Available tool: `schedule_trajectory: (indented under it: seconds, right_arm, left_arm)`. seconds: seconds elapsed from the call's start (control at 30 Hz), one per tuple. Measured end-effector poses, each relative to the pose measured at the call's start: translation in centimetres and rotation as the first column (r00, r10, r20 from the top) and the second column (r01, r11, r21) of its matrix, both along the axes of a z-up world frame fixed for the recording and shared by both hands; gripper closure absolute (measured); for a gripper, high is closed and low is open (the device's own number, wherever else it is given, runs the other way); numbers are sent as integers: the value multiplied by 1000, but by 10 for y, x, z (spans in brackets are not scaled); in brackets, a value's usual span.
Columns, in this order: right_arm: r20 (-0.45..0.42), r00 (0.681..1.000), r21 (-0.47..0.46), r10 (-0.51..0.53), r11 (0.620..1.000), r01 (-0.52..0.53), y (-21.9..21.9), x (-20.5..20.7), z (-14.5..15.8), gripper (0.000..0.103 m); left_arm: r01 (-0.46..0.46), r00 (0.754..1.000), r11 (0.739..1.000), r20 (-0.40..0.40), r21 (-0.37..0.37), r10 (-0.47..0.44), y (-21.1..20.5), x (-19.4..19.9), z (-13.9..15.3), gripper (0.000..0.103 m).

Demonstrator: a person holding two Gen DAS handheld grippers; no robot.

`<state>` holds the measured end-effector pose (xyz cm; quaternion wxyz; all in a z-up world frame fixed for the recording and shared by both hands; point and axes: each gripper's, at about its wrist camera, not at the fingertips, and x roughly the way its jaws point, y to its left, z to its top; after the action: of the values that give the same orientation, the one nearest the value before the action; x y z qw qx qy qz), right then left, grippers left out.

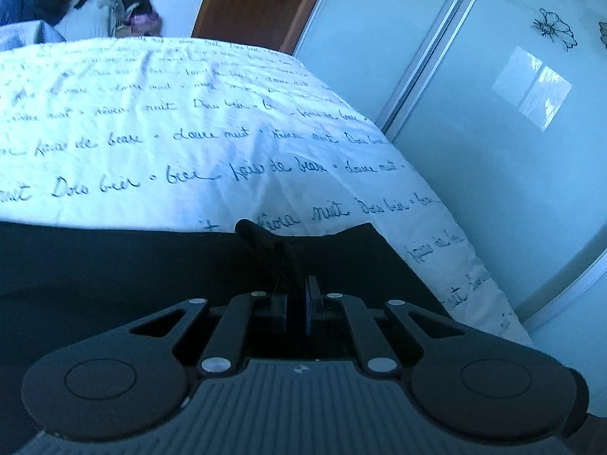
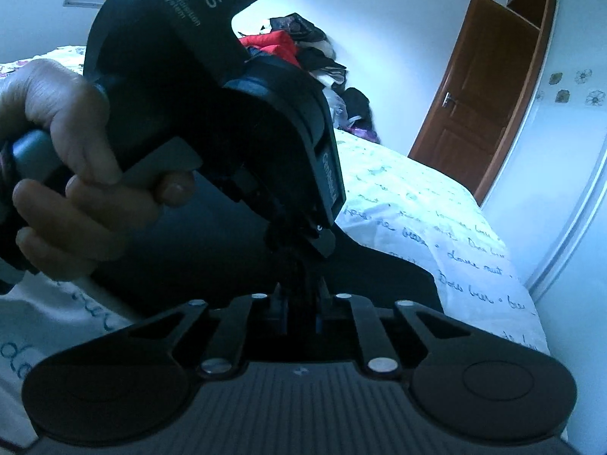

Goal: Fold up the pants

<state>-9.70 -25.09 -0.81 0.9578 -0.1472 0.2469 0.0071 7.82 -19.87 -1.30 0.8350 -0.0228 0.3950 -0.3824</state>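
The black pants (image 1: pixel 114 261) lie on a white bed cover (image 1: pixel 189 121) printed with handwriting. My left gripper (image 1: pixel 297 284) is shut on a raised edge of the pants, and a dark bunch of cloth sticks up between its fingers. In the right wrist view my right gripper (image 2: pixel 299 295) is shut on the pants (image 2: pixel 379 276) close to the same spot. The left gripper body (image 2: pixel 212 94), held in a hand (image 2: pixel 68 159), fills the upper left of that view, its tip right above my right fingertips. The pants' far side is hidden.
A mirrored sliding wardrobe (image 1: pixel 493 113) stands along the bed's right side. A brown door (image 2: pixel 481 91) is behind the bed's far corner. A pile of clothes (image 2: pixel 303 49) lies at the far end of the bed.
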Motion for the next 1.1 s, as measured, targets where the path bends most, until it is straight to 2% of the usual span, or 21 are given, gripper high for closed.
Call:
schedule_trajectory:
  seconds: [0.1,0.3,0.53,0.7,1.1]
  right_arm:
    - [14,1000,-5,8,1000,-8,5,-1,0,92]
    - [35,999,10,37,999,-37,11,-2,1,94]
    - [32,994,23,105,994,-106,20,9,2,94]
    - [22,990,49,141,989,-142,13,25,7,94]
    - [9,974,91,226,970,-226,12,29,9,94]
  left_arm:
    - [-1,1000,1000,24,12,1,7,-3,3,91]
    - [-29,992,998,122,47,23,21,-13,12,91]
    - [-56,984,995,173,77,42,47,-10,18,91]
    - [-91,977,991,201,99,69,63,-4,17,91]
    - [-144,970,981,216,132,114,100,6,14,91]
